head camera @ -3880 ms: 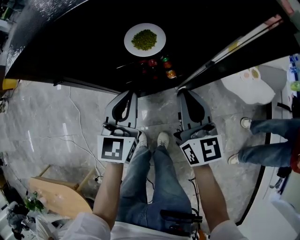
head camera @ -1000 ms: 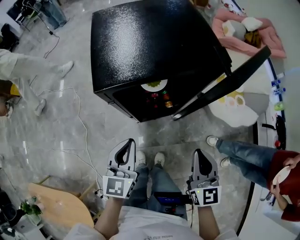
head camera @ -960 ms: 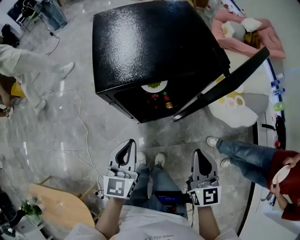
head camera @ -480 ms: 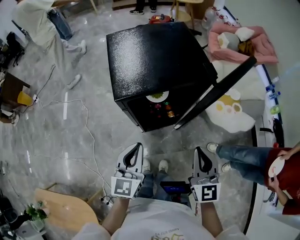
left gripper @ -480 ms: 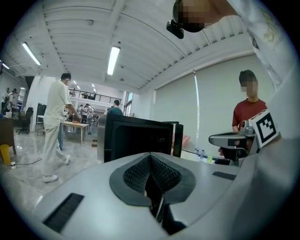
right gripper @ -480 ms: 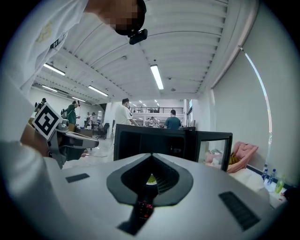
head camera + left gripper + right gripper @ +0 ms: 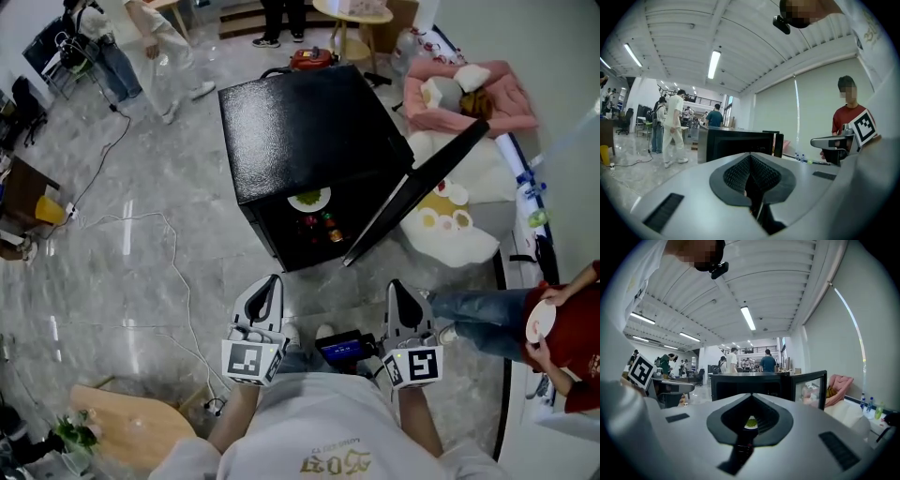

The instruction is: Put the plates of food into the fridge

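A black fridge stands on the floor ahead with its door swung open to the right. Inside it a white plate of green food sits on a shelf above some small jars. My left gripper and right gripper are held side by side well short of the fridge, both shut with nothing in them. In the right gripper view the plate shows through the hollow between the shut pads. At the right a person in red holds another white plate.
A white cable trails over the marble floor at the left. A wooden table stands at the lower left. A pink cushion bed and a white rug lie right of the fridge. People stand at the back.
The fridge now looks smaller and farther from me. Both grippers stay shut and empty near my body. The person in white at the left has walked toward the back.
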### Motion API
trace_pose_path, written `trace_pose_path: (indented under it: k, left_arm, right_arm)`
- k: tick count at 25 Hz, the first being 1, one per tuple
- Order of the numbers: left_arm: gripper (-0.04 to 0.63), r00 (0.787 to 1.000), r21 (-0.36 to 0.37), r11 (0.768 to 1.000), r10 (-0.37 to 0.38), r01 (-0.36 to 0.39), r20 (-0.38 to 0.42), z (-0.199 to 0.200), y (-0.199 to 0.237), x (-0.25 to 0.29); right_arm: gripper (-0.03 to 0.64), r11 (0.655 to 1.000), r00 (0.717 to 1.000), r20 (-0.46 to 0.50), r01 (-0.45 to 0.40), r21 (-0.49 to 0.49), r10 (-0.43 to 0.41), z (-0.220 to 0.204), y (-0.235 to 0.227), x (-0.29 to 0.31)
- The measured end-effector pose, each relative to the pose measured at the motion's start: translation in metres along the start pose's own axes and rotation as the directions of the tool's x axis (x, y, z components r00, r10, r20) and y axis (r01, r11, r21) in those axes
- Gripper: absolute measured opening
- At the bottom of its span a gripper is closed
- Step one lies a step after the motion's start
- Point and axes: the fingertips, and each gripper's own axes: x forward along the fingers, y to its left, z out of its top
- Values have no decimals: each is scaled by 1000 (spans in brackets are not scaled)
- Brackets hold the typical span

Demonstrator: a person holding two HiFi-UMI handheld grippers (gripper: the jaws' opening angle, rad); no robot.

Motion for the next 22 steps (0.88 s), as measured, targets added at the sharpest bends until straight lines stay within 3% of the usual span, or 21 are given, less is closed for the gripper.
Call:
trace_pose_path:
  k: [4,16,22]
  left_arm:
    - [6,1000,-6,1000,-15,15,-21,2,0,1]
    - [6,999,9,1000,-30,30,12,18,6,26]
    - [6,999,13,999,-39,39,-5,15,6,27]
  right_arm:
    - [12,996,1000,-9,4,87,-3,4,7,3]
    - [14,997,1000,-9,-24,68,25,10,23,23]
    - [12,996,1000,-9,15,93,-14,12,16,29]
